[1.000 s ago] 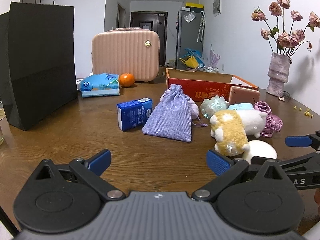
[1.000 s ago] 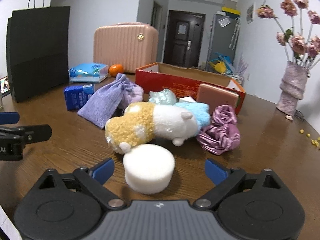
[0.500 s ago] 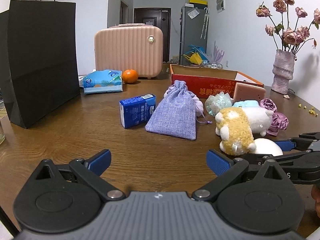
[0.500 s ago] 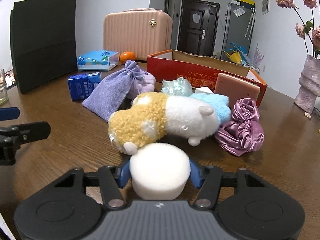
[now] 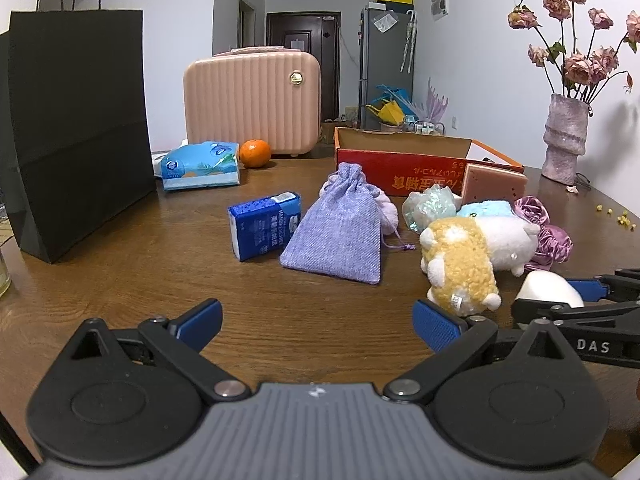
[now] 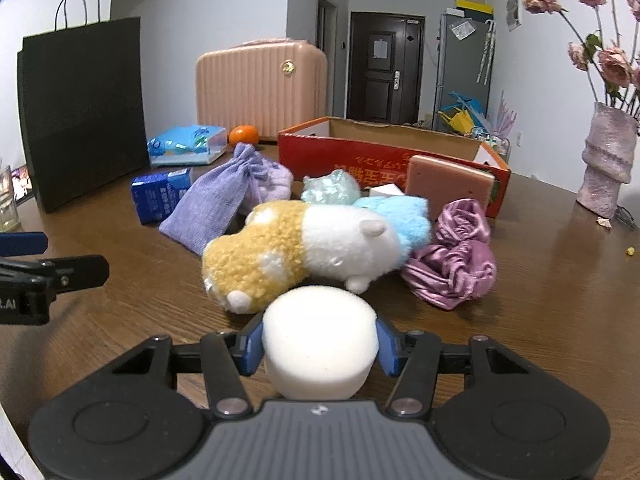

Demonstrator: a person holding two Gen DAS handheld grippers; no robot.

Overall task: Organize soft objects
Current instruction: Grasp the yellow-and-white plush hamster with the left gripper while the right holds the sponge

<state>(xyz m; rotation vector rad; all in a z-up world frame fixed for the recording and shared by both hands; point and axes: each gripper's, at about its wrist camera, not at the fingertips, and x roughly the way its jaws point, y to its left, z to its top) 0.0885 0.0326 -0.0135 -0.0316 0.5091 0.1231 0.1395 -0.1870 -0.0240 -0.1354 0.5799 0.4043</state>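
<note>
2 tools (image 5: 316, 322) (image 6: 319, 344): right clenched round a smooth white foam cylinder (image 6: 320, 344), left spread wide over bare wood.

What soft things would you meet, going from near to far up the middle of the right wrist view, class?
White sponge in the right gripper → yellow-and-white plush → teal crinkly ball → red box.

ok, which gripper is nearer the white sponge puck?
Right. The right gripper has just closed its pads on the white sponge puck. The left gripper stands open over bare table, off to the puck's left.
</note>
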